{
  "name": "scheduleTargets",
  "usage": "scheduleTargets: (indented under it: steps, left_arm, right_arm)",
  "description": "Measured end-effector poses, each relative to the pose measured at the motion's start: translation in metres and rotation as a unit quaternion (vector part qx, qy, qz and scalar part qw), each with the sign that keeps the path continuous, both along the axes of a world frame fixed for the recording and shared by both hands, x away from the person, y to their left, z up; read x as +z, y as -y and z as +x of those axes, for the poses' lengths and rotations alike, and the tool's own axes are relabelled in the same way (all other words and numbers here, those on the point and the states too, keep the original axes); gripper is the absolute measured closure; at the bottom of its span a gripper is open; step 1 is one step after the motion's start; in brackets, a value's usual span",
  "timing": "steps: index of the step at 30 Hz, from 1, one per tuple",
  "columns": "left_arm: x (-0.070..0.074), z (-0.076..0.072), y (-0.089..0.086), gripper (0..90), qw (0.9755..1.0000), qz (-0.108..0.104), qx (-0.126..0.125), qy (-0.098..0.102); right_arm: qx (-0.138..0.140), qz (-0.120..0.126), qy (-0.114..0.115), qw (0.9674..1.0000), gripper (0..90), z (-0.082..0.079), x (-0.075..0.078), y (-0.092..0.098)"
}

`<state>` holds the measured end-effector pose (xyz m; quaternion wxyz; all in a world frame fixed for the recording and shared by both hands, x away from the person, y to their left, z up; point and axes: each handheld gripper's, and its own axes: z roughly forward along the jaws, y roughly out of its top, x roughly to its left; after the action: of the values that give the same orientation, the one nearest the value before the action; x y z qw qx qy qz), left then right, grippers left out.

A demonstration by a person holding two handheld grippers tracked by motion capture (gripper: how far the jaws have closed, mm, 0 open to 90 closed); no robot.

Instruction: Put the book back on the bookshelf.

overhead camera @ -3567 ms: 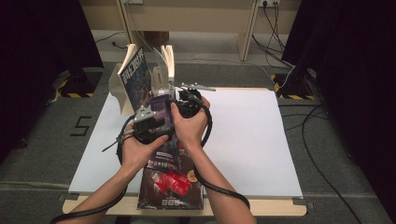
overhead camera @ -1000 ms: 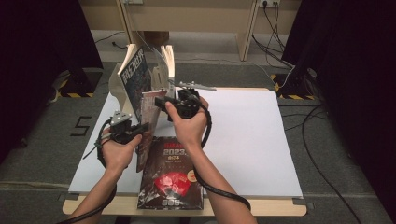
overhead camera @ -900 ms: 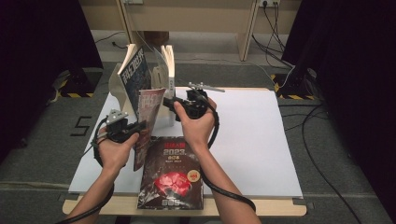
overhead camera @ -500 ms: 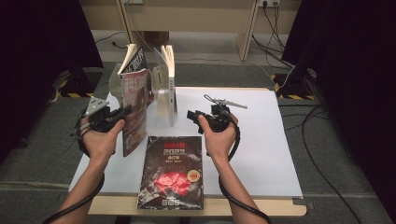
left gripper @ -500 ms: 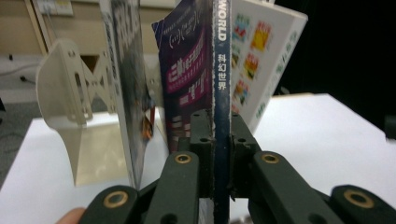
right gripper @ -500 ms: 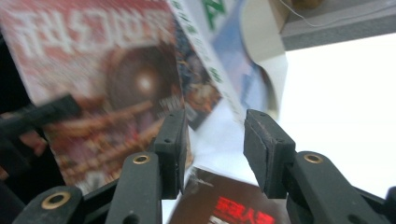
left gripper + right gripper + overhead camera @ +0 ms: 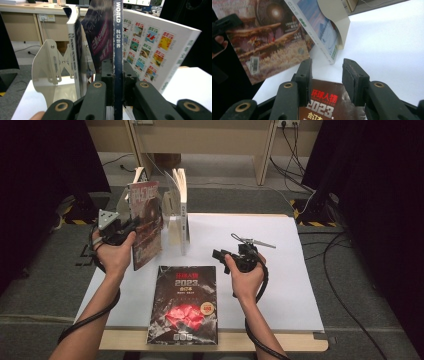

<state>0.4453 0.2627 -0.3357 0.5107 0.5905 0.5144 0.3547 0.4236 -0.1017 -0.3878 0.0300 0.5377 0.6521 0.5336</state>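
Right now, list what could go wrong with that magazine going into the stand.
The left gripper pinches the upright magazine only along its spine edge, so it could sag or twist loose. The books in the metal bookend lean, and a nudge might topple them. The right gripper, jaws open, hovers above the flat 2023 magazine, too far off to steady anything.

The magazine (image 7: pixel 117 37) in the left hand-held gripper (image 7: pixel 117 72) had a glossy paper cover and a smooth, printed spine. The jaws were matt black plastic with brass-coloured pins. The bookend (image 7: pixel 51 65) beside it was brushed, pale metal. The book (image 7: pixel 184 305) lying at the counter's (image 7: pixel 280 270) near edge had a shiny dark cover; the counter top looked matt white, its edge pale wood.
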Motion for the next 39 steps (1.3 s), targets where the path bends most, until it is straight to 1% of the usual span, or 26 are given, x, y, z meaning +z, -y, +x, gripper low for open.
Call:
scheduleTargets:
  steps: [3, 4, 5, 10, 14, 18, 20, 21, 25, 28, 31, 35, 39]
  left_arm:
    - [0.002, 0.004, 0.002, 83.1, 1.0000, 0.000, 0.002, 0.004]
    - [0.002, 0.005, 0.002, 83.2, 1.0000, -0.001, 0.002, 0.007]
    - [0.003, 0.005, 0.003, 83.2, 1.0000, -0.003, 0.001, 0.008]
    - [0.010, 0.011, 0.003, 83.1, 0.9998, -0.002, 0.003, 0.021]
    - [0.014, 0.017, 0.003, 83.1, 0.9994, 0.007, 0.008, 0.031]
    - [0.018, 0.023, 0.002, 83.0, 0.9989, 0.008, 0.016, 0.044]
    - [0.018, 0.028, 0.002, 83.0, 0.9986, 0.017, 0.018, 0.048]
    - [0.018, 0.030, 0.002, 83.0, 0.9985, 0.020, 0.018, 0.048]
    - [0.016, 0.040, 0.001, 83.0, 0.9984, 0.030, 0.022, 0.042]
    - [0.014, 0.044, 0.001, 83.0, 0.9984, 0.035, 0.023, 0.037]
    - [0.013, 0.048, 0.003, 83.0, 0.9983, 0.039, 0.024, 0.036]
    - [0.010, 0.056, 0.004, 83.0, 0.9983, 0.037, 0.027, 0.037]
    - [0.007, 0.064, 0.005, 83.0, 0.9979, 0.037, 0.028, 0.045]
  right_arm:
    - [-0.003, -0.001, -0.003, 1.0000, 60.6, -0.001, -0.002, 0.003]
    - [-0.003, -0.002, 0.000, 1.0000, 60.6, -0.001, -0.003, 0.004]
    - [-0.005, -0.001, -0.004, 1.0000, 60.7, -0.002, -0.004, 0.004]
    - [-0.005, -0.005, -0.005, 1.0000, 60.7, -0.002, -0.006, 0.006]
    - [-0.005, -0.007, -0.004, 1.0000, 60.7, -0.004, -0.009, 0.007]
    - [-0.007, -0.007, -0.008, 0.9999, 60.7, -0.004, -0.012, 0.008]
    - [-0.006, -0.008, -0.008, 0.9999, 60.7, -0.004, -0.014, 0.008]
    - [-0.005, -0.011, -0.005, 0.9999, 60.7, -0.004, -0.014, 0.009]
    - [-0.004, -0.011, -0.011, 0.9999, 60.6, -0.005, -0.017, 0.009]
    - [-0.007, -0.009, -0.015, 0.9998, 60.7, -0.004, -0.019, 0.008]
    - [-0.005, -0.013, -0.012, 0.9998, 60.7, -0.003, -0.020, 0.009]
    - [-0.005, -0.015, -0.011, 0.9998, 60.7, -0.004, -0.021, 0.009]
    - [-0.007, -0.016, -0.008, 0.9998, 60.7, -0.004, -0.023, 0.010]
